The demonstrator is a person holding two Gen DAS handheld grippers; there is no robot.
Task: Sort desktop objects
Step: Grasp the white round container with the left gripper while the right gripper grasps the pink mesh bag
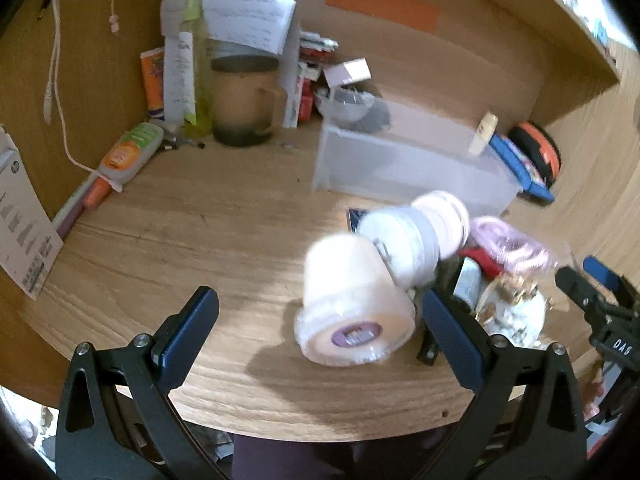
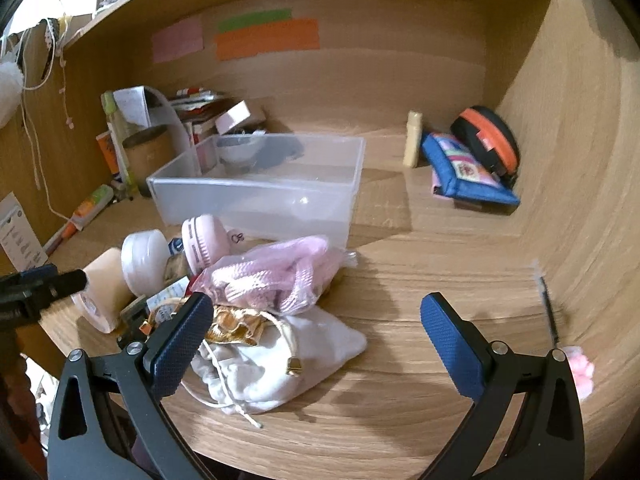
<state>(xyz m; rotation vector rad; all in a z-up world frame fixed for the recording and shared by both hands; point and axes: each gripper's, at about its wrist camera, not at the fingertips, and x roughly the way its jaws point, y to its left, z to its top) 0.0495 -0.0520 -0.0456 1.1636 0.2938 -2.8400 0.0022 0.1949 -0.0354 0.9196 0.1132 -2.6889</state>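
A pile of small objects lies on the wooden desk. A peach candle jar [image 1: 352,308] [image 2: 105,292] lies on its side, with a white jar [image 1: 400,240] [image 2: 145,258] and a pink round case [image 1: 444,216] [image 2: 206,242] behind it. A pink mesh bag [image 2: 276,276], a gold pouch [image 2: 236,324] and a white drawstring pouch [image 2: 280,364] lie beside them. A clear plastic bin [image 2: 260,196] [image 1: 408,168] stands behind the pile. My left gripper [image 1: 320,312] is open, its jaws on either side of the candle jar. My right gripper [image 2: 316,312] is open and empty, over the pouches.
A brown mug [image 1: 244,104], a green bottle [image 1: 196,68], papers and boxes crowd the back left corner. A blue pouch [image 2: 468,176] and an orange-black round case [image 2: 488,136] lie at the back right. A thin brush [image 2: 546,304] lies by the right wall.
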